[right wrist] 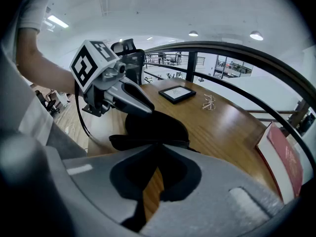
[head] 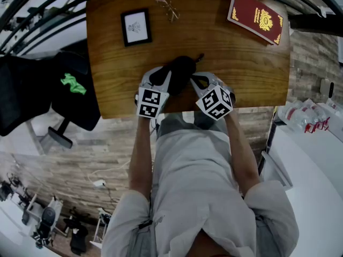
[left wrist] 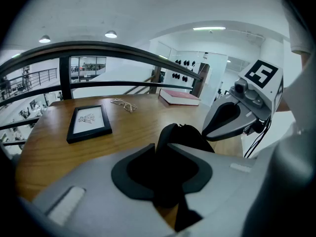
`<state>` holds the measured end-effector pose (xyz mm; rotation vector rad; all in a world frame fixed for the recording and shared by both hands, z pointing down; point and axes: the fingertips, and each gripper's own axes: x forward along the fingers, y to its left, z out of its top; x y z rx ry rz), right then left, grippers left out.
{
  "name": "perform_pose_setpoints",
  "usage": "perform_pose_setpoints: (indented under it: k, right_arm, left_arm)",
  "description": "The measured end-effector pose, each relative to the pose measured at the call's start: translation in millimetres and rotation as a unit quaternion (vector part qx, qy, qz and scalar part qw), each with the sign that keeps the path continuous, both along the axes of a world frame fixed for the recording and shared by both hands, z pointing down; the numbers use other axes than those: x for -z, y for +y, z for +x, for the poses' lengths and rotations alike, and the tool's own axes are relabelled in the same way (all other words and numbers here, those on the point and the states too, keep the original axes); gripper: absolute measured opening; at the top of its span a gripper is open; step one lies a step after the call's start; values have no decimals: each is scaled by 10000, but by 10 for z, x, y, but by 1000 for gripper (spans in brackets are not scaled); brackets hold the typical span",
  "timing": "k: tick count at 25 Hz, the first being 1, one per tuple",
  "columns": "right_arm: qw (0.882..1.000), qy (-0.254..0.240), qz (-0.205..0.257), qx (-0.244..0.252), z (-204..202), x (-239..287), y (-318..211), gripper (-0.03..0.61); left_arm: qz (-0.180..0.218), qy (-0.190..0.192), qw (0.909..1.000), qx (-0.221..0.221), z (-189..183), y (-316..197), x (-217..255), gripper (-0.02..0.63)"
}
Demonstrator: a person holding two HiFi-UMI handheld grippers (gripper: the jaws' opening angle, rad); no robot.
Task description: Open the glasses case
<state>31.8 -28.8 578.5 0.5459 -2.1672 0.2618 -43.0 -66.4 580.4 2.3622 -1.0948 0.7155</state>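
Standing just off the left edge of the single wooden worktop (head: pixel 241 68) is one black office chair (head: pixel 69 98). On the worktop's far left, one black-framed picture (head: pixel 135 27) is lying flat. To its right, one pair of thin-rimmed spectacles (head: pixel 169 7) is resting near the far edge, well apart from everything else.

Two hand-held grippers are working at the near edge. The left hand-held gripper (left wrist: pixel 161 147) is pinching the one black glasses case (head: pixel 181 68), its two jaws closing on the case's left end. The case is sitting on the worktop between the two tools, near the front edge and about midway across. The right hand-held gripper (right wrist: pixel 161 144) is pointing steeply down at the case's right end. Its jaws are pressing almost together right at the near rim and appear to be nipping that thin edge.

Lying at the far right corner, at an angle, is one red book (head: pixel 256 16) with gold ornament.
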Motion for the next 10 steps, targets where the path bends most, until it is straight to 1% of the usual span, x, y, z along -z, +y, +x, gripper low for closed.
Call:
perform_pose_setpoints:
  k: [10]
  right_arm:
    - [10000,18,-14,1,15,-24,30,2]
  left_arm:
    - [7,22,10000,-2,2,27,-2,95]
